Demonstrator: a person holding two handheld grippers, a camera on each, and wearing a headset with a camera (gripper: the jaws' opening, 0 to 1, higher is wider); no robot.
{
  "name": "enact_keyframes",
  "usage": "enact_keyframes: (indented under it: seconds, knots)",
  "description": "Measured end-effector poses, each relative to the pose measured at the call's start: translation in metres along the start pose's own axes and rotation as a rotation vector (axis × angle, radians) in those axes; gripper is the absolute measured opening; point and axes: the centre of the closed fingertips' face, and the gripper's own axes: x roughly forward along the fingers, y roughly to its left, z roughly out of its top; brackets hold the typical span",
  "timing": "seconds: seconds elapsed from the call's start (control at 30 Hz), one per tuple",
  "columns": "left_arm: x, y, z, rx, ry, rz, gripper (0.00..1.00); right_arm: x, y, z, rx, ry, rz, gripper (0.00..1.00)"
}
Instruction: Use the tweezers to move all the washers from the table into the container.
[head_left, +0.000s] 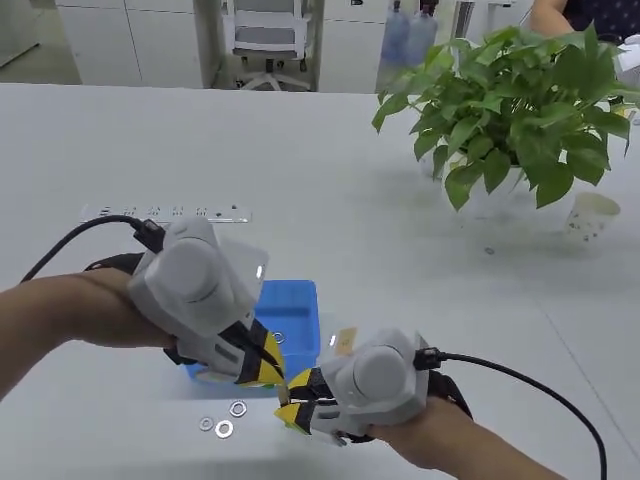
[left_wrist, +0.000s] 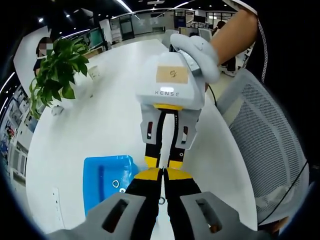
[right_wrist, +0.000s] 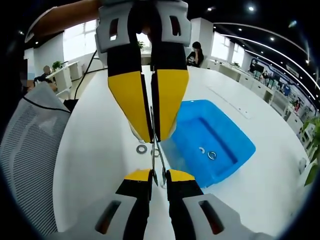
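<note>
Thin metal tweezers (right_wrist: 154, 152) run between the two grippers, which meet tip to tip. My left gripper (head_left: 268, 368) (left_wrist: 162, 174) is shut on one end, and my right gripper (head_left: 290, 405) (right_wrist: 159, 175) is shut on the other. They hover at the near edge of the blue container (head_left: 296, 305) (right_wrist: 220, 132), which holds two washers (right_wrist: 212, 155). Three washers (head_left: 226, 420) lie on the white table just in front of the container, below the jaws; two of them show past the tweezers (right_wrist: 142, 149).
A potted plant (head_left: 510, 100) stands at the far right with a paper cup (head_left: 590, 215) beside it. A power strip (head_left: 165, 212) lies behind the container. A mesh chair (left_wrist: 270, 130) is at the table's near side. People sit in the background.
</note>
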Motion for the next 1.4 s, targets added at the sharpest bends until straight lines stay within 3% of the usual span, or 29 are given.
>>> enact_keyframes:
  seconds: [0.5, 0.83, 1.17, 1.4]
  knots:
    - [0.0016, 0.0012, -0.003, -0.006, -0.011, 0.012, 0.06, 0.0047, -0.0011, -0.0022, -0.001, 0.006, -0.001, 0.14]
    - [0.0035, 0.0061, -0.0001, -0.007, -0.02, 0.023, 0.06, 0.0014, 0.0036, -0.0033, 0.033, 0.001, -0.006, 0.21]
    - [0.0052, 0.008, 0.0015, -0.007, -0.021, 0.015, 0.06, -0.0037, -0.0035, -0.0004, 0.059, -0.023, -0.015, 0.14]
    - [0.0049, 0.0088, 0.0006, -0.009, -0.017, 0.011, 0.06, -0.0025, -0.0043, -0.001, 0.046, -0.02, 0.01, 0.12]
